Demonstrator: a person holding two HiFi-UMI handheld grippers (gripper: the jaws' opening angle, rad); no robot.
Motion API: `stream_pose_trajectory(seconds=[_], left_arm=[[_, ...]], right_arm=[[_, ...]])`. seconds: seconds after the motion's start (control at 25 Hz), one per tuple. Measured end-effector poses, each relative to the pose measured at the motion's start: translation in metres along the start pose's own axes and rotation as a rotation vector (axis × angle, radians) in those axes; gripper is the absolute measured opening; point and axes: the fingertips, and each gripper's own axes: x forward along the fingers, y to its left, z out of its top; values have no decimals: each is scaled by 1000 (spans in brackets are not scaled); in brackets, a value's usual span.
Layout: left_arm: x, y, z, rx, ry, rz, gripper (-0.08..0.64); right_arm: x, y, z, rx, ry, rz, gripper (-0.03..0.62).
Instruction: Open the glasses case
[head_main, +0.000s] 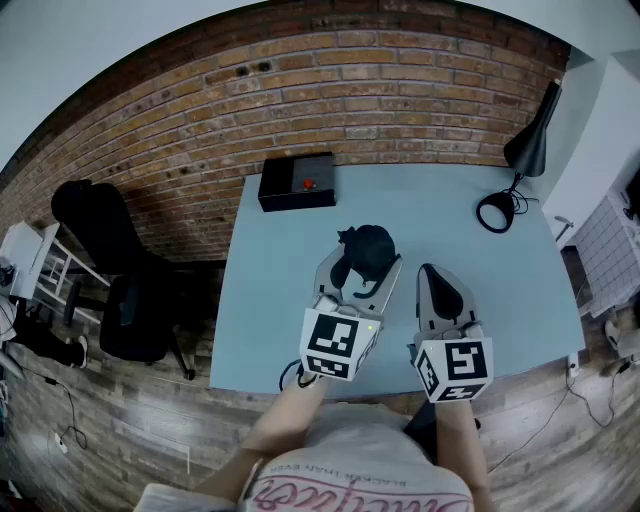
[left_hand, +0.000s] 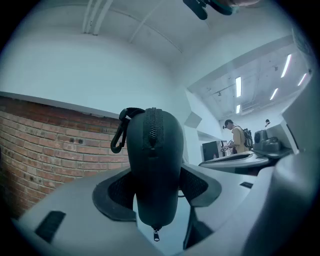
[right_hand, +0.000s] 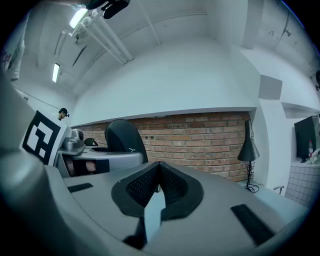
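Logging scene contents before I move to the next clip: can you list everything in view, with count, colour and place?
glasses case: one, black, zipped, between the left gripper's jaws
table: one, pale blue, before the person
box: one, black with red button, table's far left corner
desk lamp: one, black, table's far right
office chair: one, black, left of table
brick wall: one, red-brown, behind table
left gripper: one, grey, clamped on the case
right gripper: one, grey, jaws together, empty
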Motion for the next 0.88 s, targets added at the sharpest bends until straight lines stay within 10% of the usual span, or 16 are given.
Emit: stream_pose_trajectory(seconds=[0.52,0.88], left_arm=[[0,-2,0,-28,5,0,261],[1,-1,13,-181,-28,-55,259]], right_arm=[[-6,-4,-3,33,-3,-9,18],[-8,-1,-2,29,-5,11,18]])
